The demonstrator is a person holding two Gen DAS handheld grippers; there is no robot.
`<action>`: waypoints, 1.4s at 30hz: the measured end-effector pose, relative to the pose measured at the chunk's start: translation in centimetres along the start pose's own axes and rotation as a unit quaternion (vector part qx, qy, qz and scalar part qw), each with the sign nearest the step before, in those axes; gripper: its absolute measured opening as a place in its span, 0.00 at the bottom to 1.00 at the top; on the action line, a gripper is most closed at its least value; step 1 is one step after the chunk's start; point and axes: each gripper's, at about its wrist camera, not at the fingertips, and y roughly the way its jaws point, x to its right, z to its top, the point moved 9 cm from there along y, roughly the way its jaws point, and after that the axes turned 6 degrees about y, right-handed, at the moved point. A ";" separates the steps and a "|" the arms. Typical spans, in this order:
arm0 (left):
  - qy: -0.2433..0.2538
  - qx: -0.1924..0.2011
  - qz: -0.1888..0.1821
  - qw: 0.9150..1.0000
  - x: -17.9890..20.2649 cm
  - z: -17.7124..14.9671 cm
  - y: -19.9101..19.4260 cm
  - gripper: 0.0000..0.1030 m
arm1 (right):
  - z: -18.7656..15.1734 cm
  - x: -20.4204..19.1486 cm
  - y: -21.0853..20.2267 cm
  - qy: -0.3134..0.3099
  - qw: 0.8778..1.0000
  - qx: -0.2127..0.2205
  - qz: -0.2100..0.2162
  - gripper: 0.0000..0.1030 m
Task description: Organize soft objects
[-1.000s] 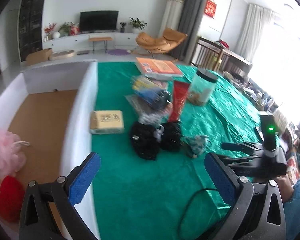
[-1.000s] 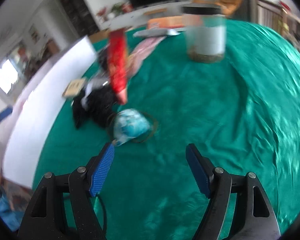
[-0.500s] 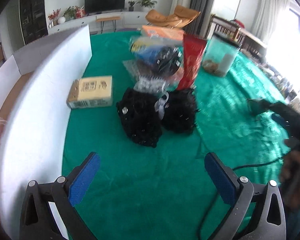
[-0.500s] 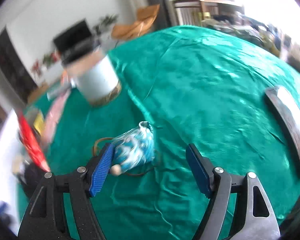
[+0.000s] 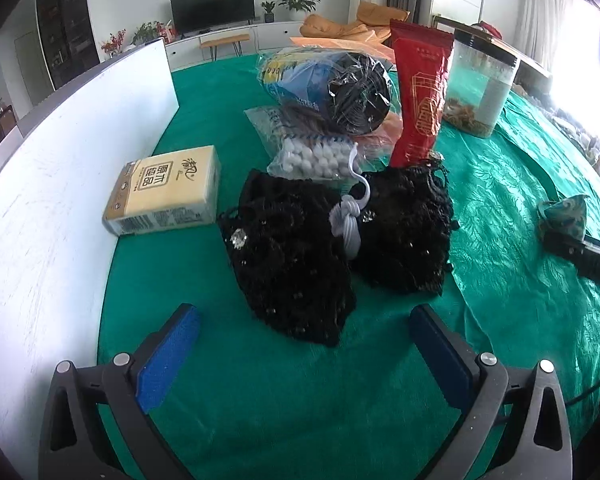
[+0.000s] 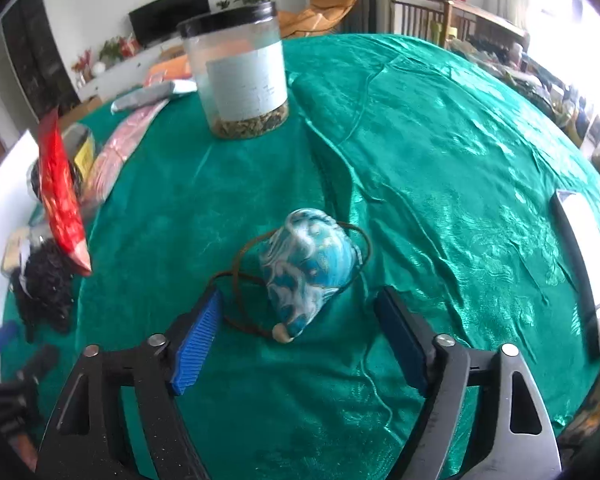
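My right claw point(image 6: 298, 330), jaws apart, flanks the blue patterned fabric pouch point(image 6: 310, 266). My left claw point(image 5: 304, 346), likewise apart, faces two black beaded knit pieces point(image 5: 296, 256).

Setting: living room of a home.

Beyond the fingers, a table under a green cloth point(image 6: 440, 140) carries household goods: tissue pack point(image 5: 166, 190), lidded jar point(image 6: 240, 76), red snack pouch point(image 5: 420, 92). Farther off, against the back wall: flat television point(image 5: 212, 10) on a low white cabinet point(image 5: 228, 42), potted plants point(image 5: 298, 0), orange lounge chair point(image 6: 326, 4), curtained windows point(image 5: 540, 12).
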 end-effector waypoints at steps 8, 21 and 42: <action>0.000 0.000 0.000 1.000 0.0 0.2 0.1 1.00 | -2.5 -0.3 -0.9 -0.025 1.000 0.000 -0.016 0.89; 0.000 0.000 0.000 1.000 0.0 0.2 0.1 1.00 | -2.5 -0.4 -0.9 -0.026 1.000 0.000 -0.016 0.89; -0.001 0.000 0.000 1.000 0.0 0.2 0.1 1.00 | -2.4 -0.3 -0.8 -0.026 1.000 0.000 -0.016 0.89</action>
